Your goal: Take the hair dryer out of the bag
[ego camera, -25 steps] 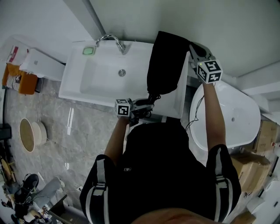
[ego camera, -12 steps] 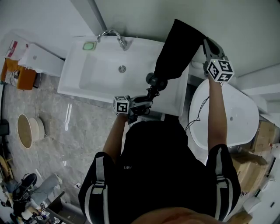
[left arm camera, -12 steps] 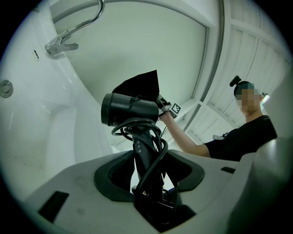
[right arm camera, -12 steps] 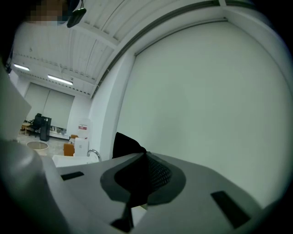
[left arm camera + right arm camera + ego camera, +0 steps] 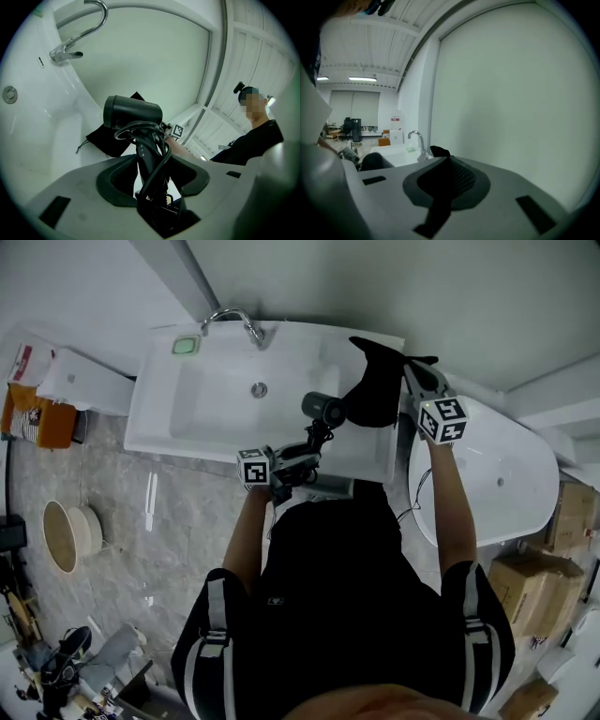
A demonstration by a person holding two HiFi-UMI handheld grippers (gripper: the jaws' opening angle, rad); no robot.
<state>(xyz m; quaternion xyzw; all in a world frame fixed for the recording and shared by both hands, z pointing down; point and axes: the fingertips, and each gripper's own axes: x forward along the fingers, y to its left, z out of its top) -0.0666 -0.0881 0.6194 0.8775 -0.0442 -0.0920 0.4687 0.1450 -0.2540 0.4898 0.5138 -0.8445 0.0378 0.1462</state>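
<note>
Clamped in left gripper jaws: hair dryer by its handle, clear of bag, over sink at 3 o'clock. Handle toward 12, barrel crosswise 9-to-3. Handle print unreadable. Pinched in closed right gripper jaws: bag.

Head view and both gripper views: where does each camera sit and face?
Head view: on the head, looking down at the sink; torso, arms show.
Left gripper view: on the left gripper, facing the hair dryer it grips.
Right gripper view: on the right gripper, facing the wall, bag gripped.
All three share the faucet.
</note>
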